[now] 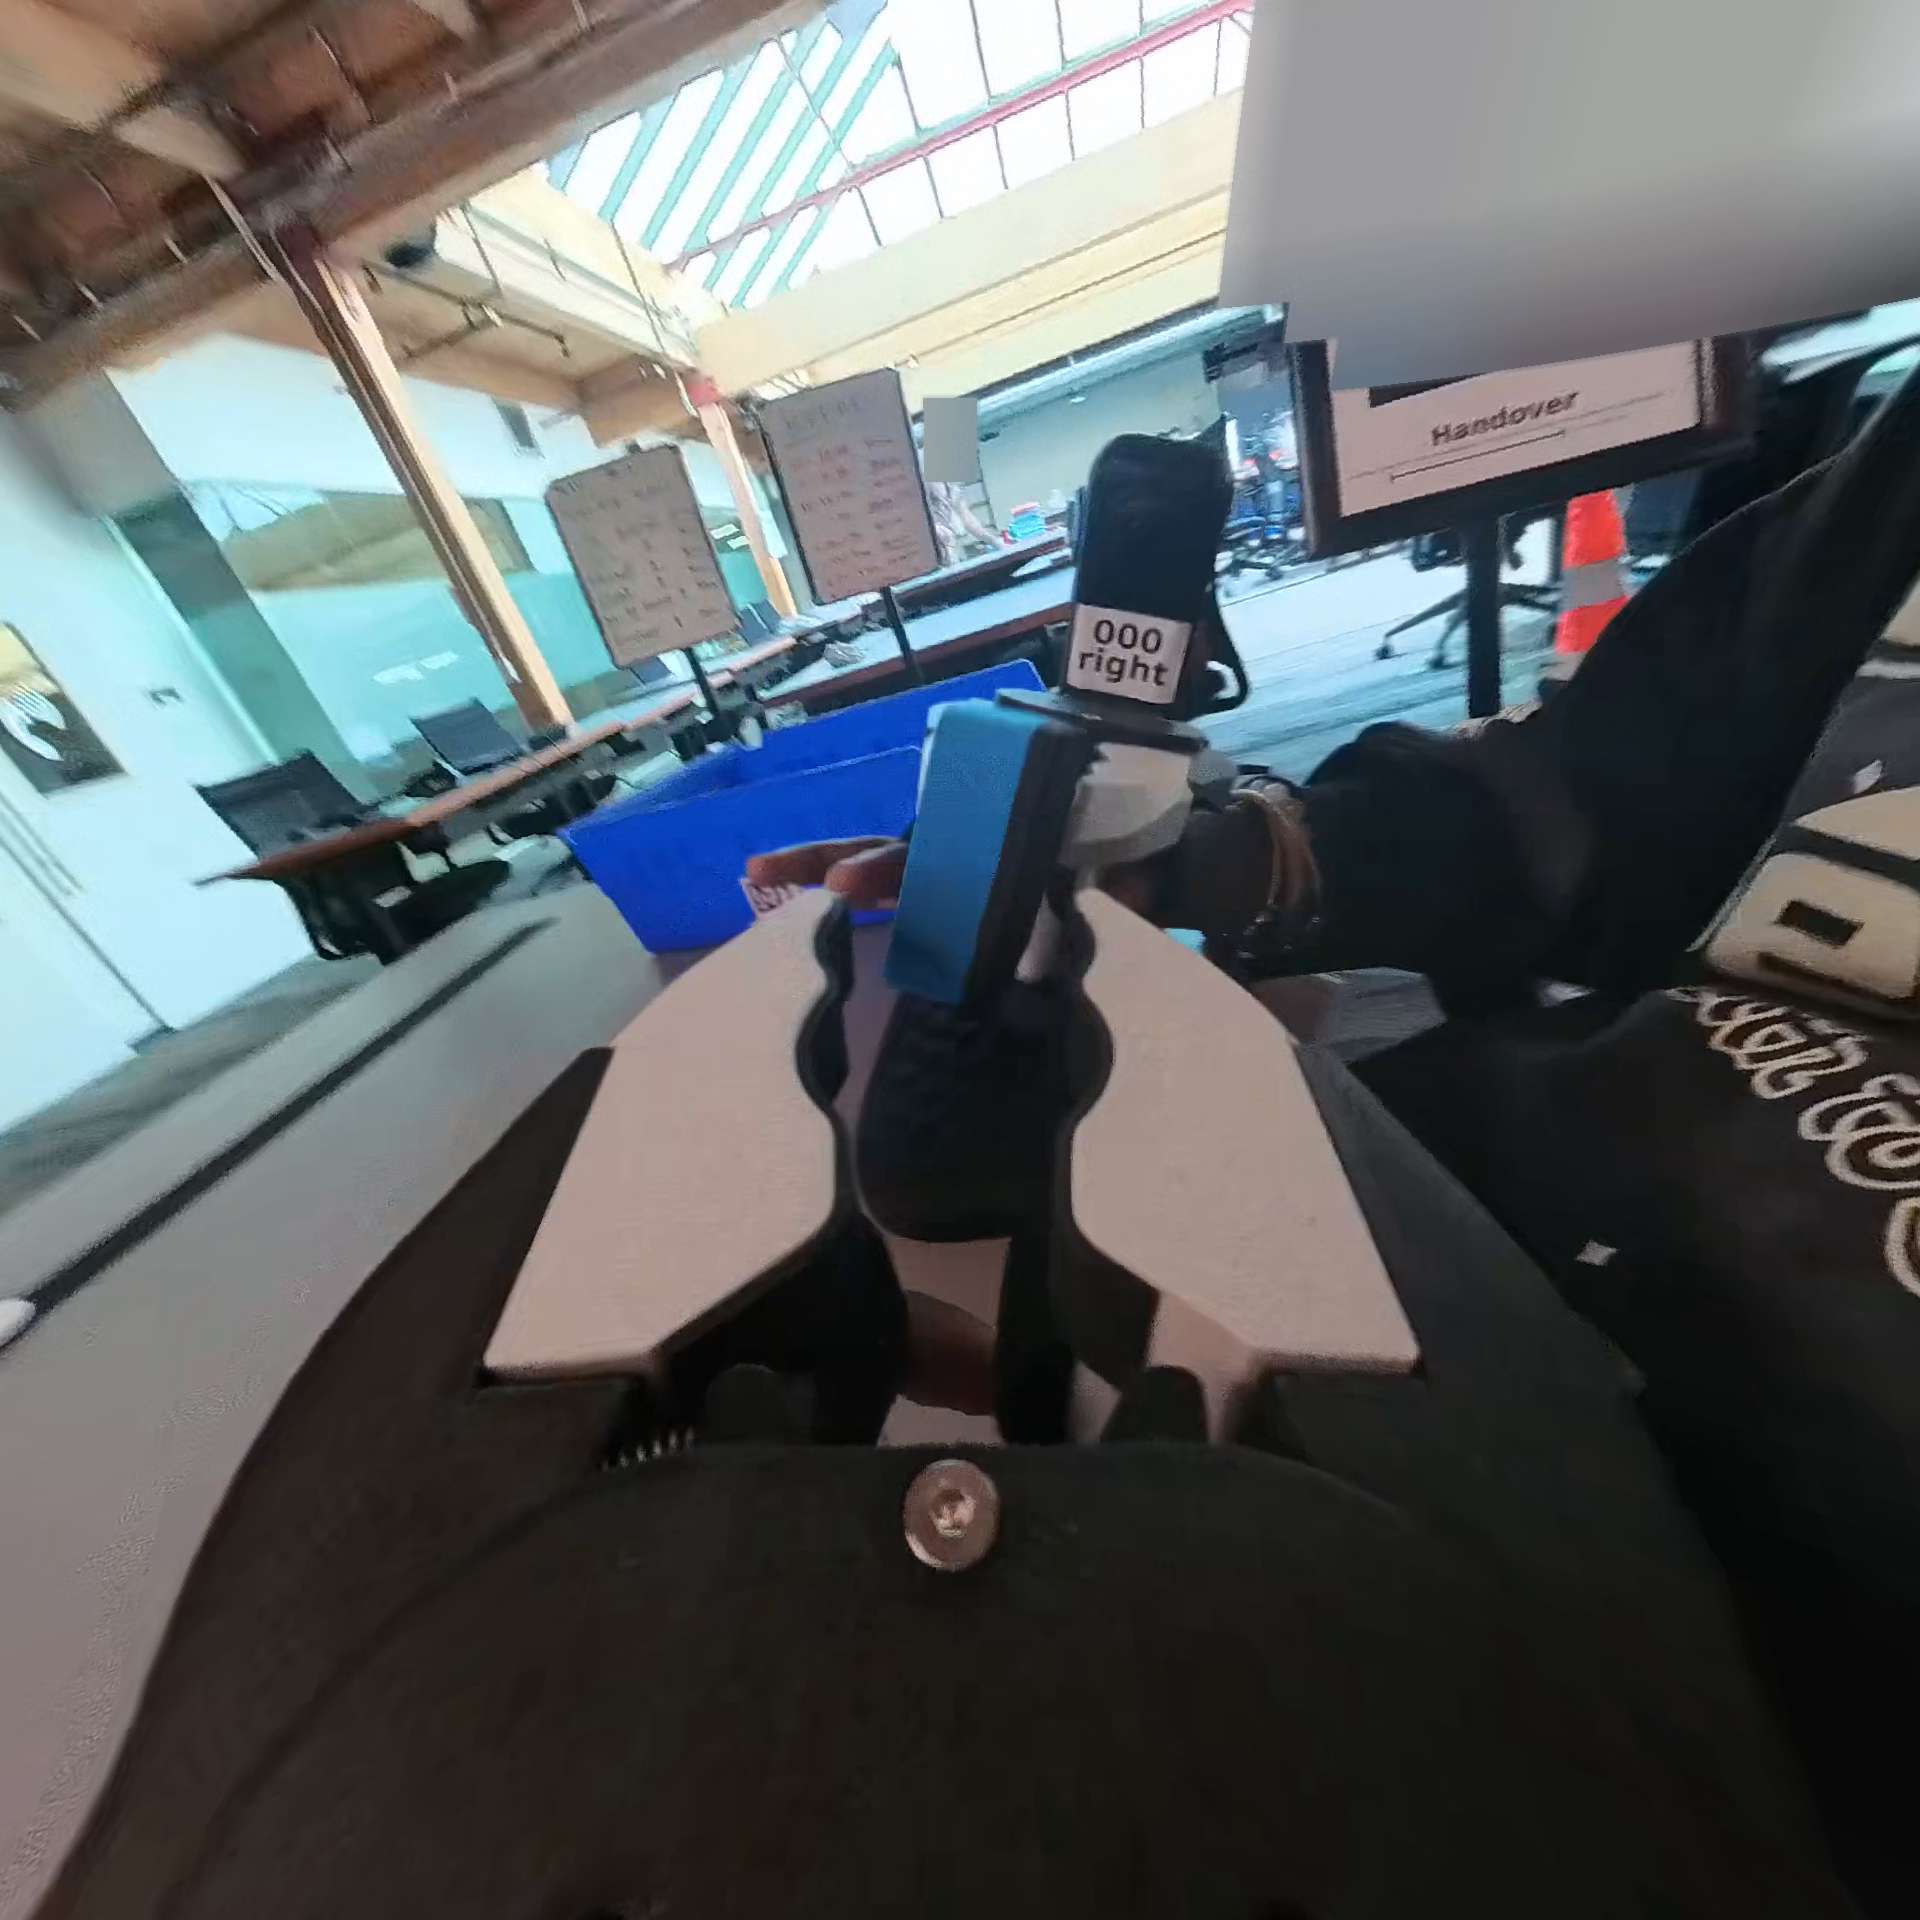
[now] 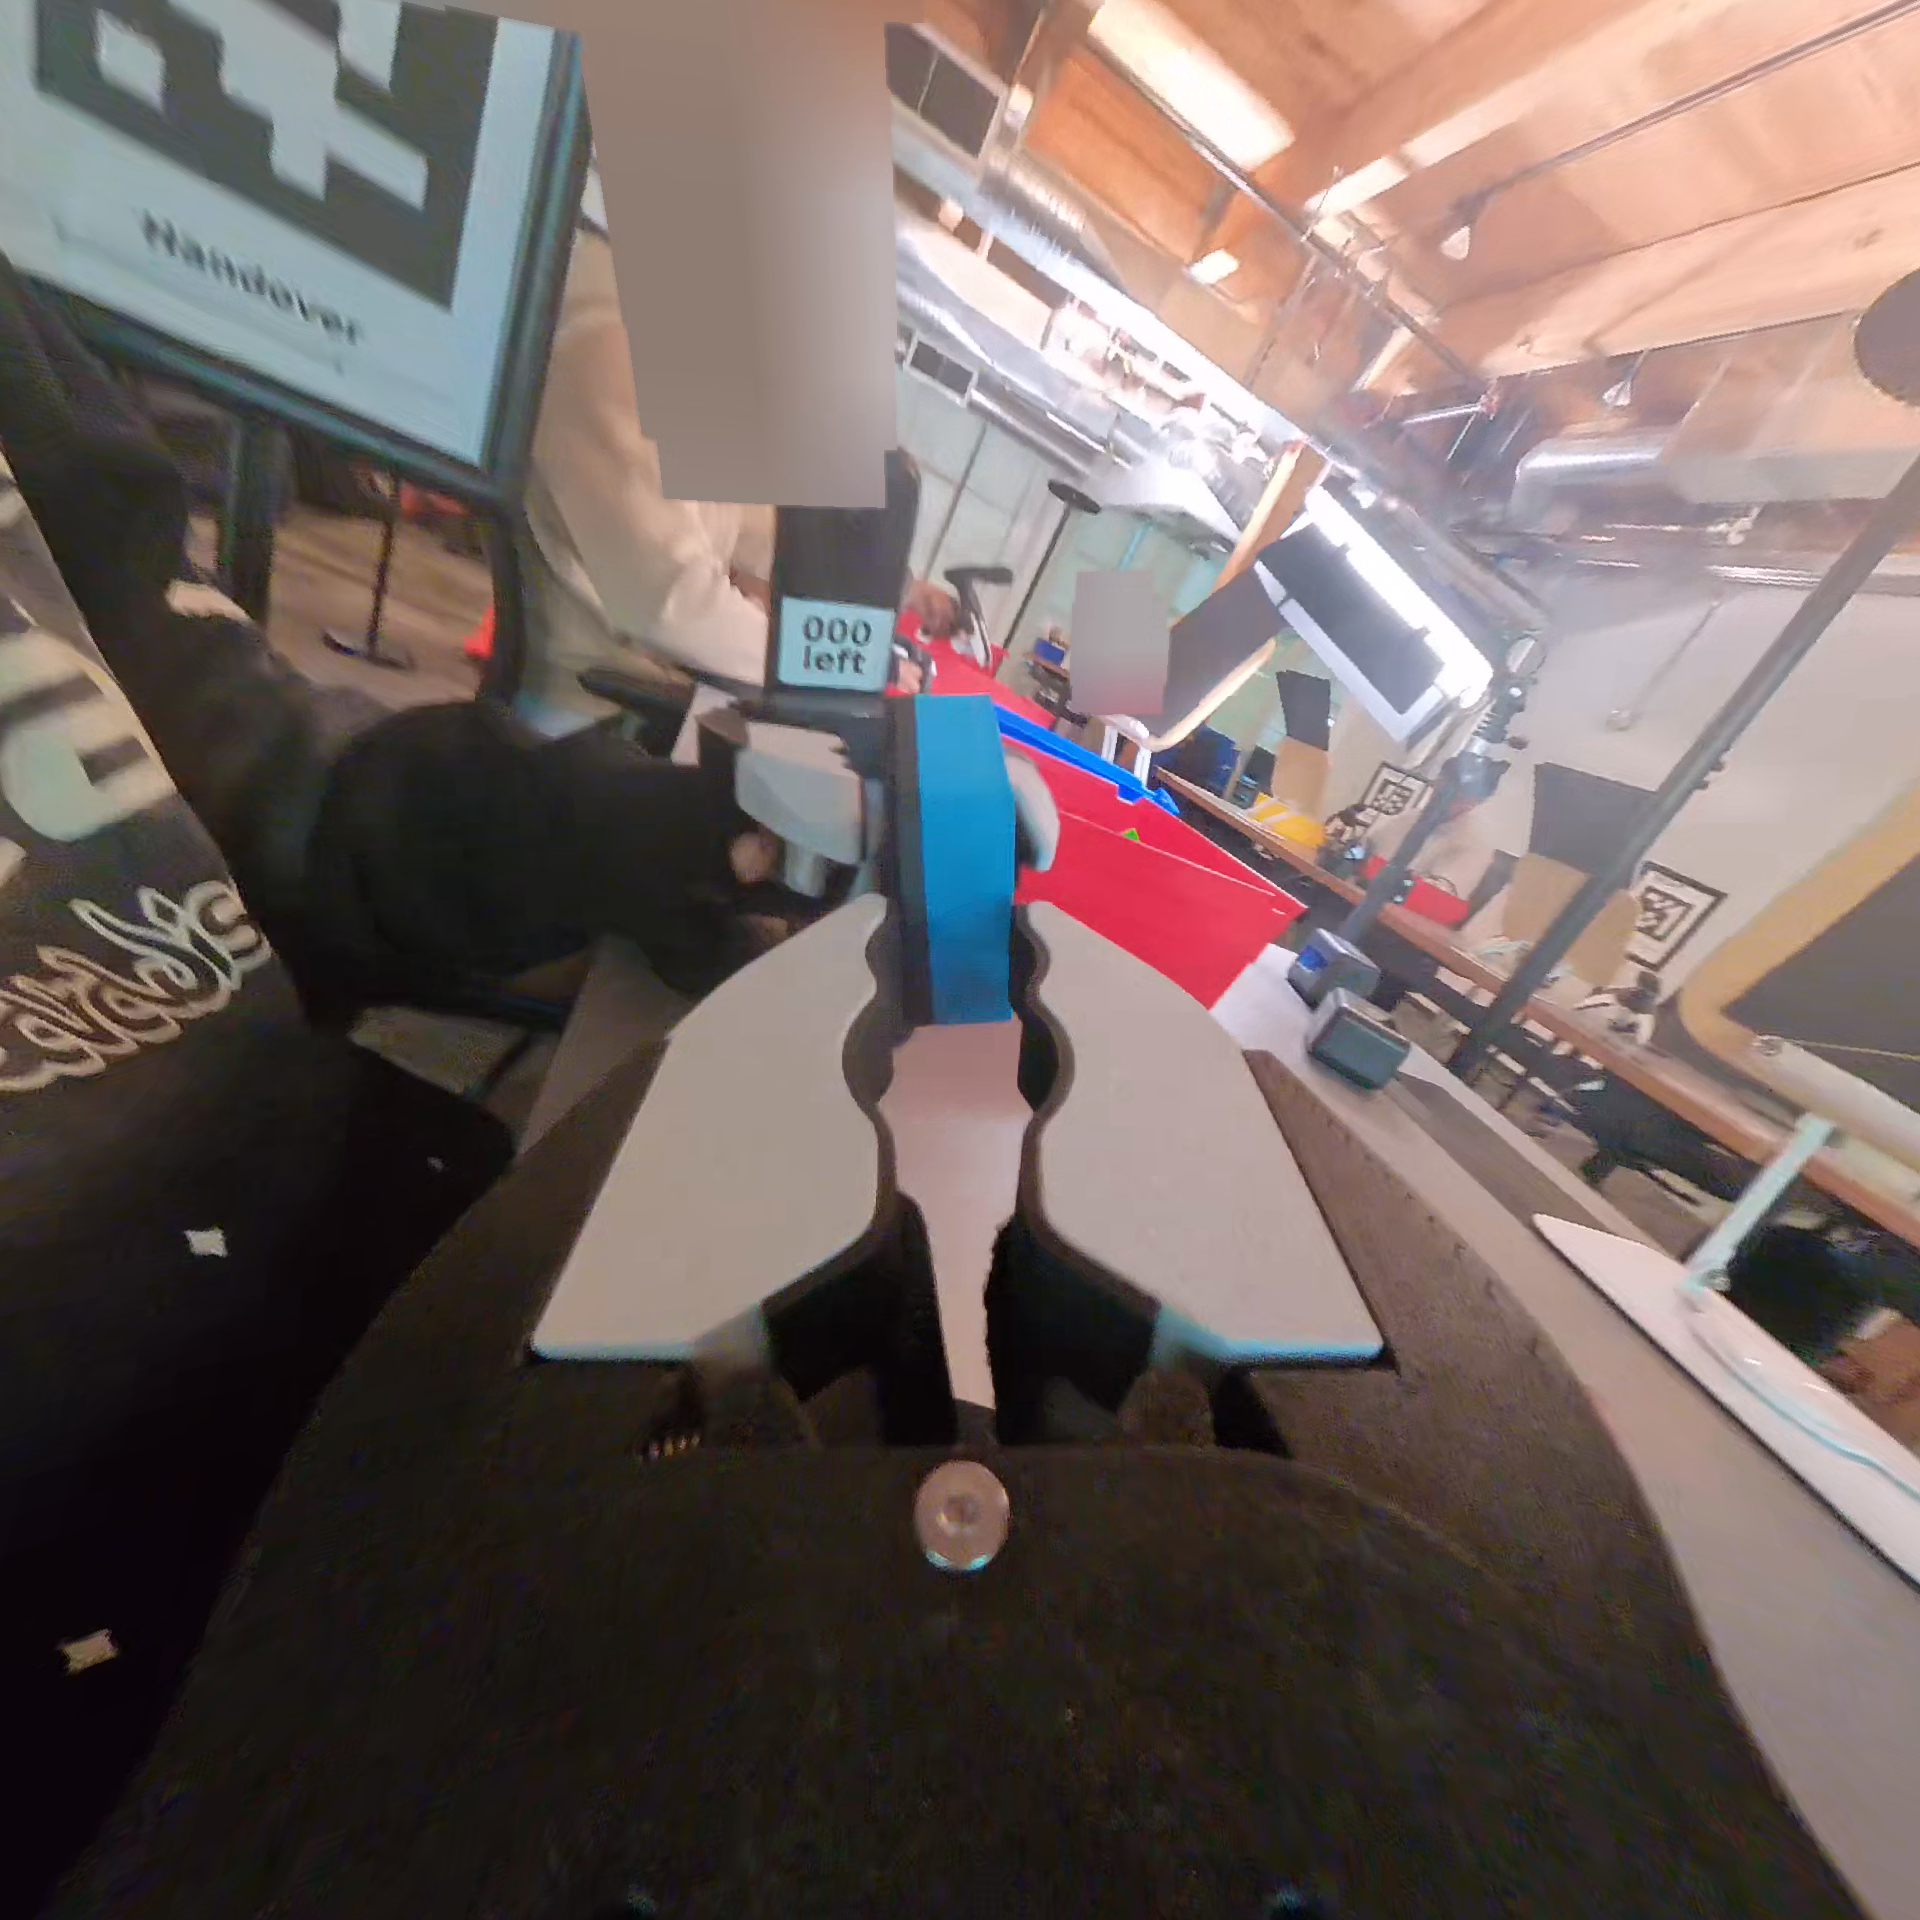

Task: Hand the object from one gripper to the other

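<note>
Blue block [image 2: 961, 873] between both grippers' fingertips

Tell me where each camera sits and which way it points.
Left wrist view: on the left gripper, looking along its jaws at the blue block, with the right gripper and a blue bin beyond; the right arm's sleeve shows.
Right wrist view: on the right gripper, facing the block, the left gripper and a red bin; the left arm's sleeve shows.
Shared: the block, seen from opposite sides, so the cameras face each other.
</note>
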A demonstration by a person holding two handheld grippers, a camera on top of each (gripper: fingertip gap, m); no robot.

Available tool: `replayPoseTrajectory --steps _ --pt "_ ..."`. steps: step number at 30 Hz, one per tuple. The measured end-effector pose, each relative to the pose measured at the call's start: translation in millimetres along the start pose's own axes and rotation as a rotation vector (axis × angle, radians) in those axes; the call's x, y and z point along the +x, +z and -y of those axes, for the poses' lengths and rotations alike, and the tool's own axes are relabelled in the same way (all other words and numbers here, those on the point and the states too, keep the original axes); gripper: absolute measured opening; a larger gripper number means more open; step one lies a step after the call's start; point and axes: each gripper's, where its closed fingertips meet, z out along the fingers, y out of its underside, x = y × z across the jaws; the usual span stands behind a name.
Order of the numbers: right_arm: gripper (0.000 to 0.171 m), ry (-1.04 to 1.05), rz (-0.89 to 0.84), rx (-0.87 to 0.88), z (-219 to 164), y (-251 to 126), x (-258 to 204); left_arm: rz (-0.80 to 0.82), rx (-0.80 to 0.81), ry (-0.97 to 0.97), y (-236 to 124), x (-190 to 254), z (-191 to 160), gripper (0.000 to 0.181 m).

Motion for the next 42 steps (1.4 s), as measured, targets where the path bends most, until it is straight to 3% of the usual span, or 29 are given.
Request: replayPoseTrajectory --steps 3,10,13,16,18,24,28,32,35,38,42 --pt "0.019 0.034 0.022 0.005 0.4 -0.6 -0.9 -0.059 0.034 -0.094 -3.6 3.1 6.3 0.023" --pt "0.019 0.034 0.025 -0.024 -3.2 1.1 -1.9 -0.056 0.016 -0.093 -2.7 3.2 2.7 0.023" --pt "0.021 0.005 -0.029 -0.005 -1.3 1.8 3.6 -0.057 -0.001 -0.215 -3.0 -2.4 0.2 0.021" --pt "0.063 -0.246 -0.142 0.077 5.8 0.1 8.0 -0.064 -0.021 -0.49 -5.6 -14.4 -9.1 0.021" --pt "0.069 -0.427 -0.16 0.002 -0.1 3.3 4.2 -0.105 0.0 -0.673 -8.0 -17.3 -10.2 0.02" --pt "0.07 -0.761 -0.216 -0.14 -14.4 8.8 3.8 -0.183 -0.032 -0.758 -7.0 -8.0 -13.5 0.02" --pt "0.054 -0.833 -0.206 -0.164 -17.6 10.8 -0.3 -0.197 -0.057 -0.761 -5.5 -4.4 -16.0 0.02" --pt "0.053 -0.723 -0.192 -0.119 -11.0 9.1 -1.7 -0.23 -0.014 -0.661 -5.6 2.0 -6.2 0.024" --pt "0.053 -0.392 -0.11 -0.079 -8.3 7.7 -2.0 -0.15 0.048 -0.308 -4.9 6.0 6.8 0.058" --pt "0.053 -0.046 0.01 -0.047 -7.1 8.2 -6.7 -0.035 0.08 0.017 -2.0 7.4 11.3 0.067" --pt "0.052 0.031 0.04 -0.018 -0.6 6.0 -7.2 -0.034 0.031 0.092 3.4 11.5 2.8 0.07"
